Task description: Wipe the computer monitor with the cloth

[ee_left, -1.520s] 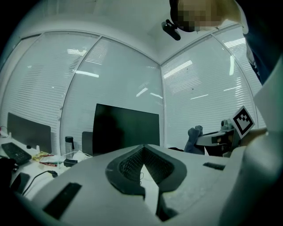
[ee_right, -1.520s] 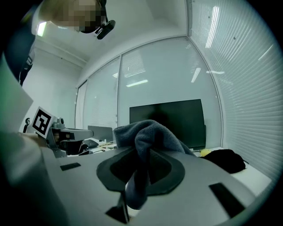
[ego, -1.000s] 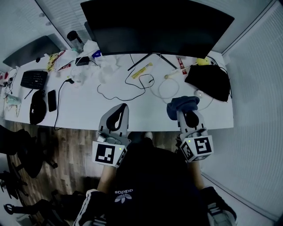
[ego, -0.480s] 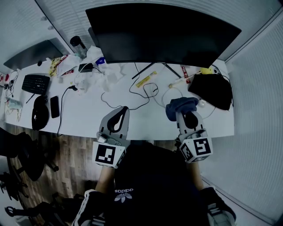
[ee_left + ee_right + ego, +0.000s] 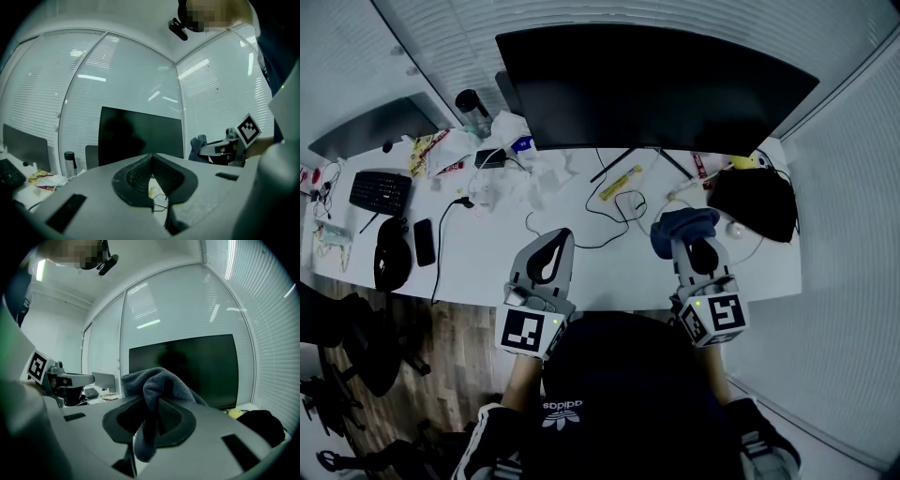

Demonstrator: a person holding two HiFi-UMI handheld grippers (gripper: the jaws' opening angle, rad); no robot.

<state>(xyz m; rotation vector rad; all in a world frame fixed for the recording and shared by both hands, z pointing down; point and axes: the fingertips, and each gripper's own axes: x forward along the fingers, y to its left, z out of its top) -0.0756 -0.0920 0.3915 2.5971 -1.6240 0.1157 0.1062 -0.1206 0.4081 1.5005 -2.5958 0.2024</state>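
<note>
Room: office corner, slatted blinds (image 5: 853,187) on the walls behind the screen.
Table (image 5: 487,258): long white top; its near edge lies just beneath the left hand-held gripper (image 5: 558,239) and the right hand-held gripper (image 5: 692,246).
Monitor (image 5: 656,89): wide, dark and curved, at the far edge of the table, ahead of both hand-held grippers and well apart from them.
Left hand-held gripper: jaws together, nothing between them.
Right hand-held gripper: beside the left one, jaws clamped on the cloth (image 5: 157,380).
Cloth: blue-grey, bunched over the right jaw tips, a tail hanging below; not touching the monitor.
Handling: likely soft, light and floppy. Holding a bunched fold suits it, with fabric kept forward of the jaws to spare the fragile screen.
</note>
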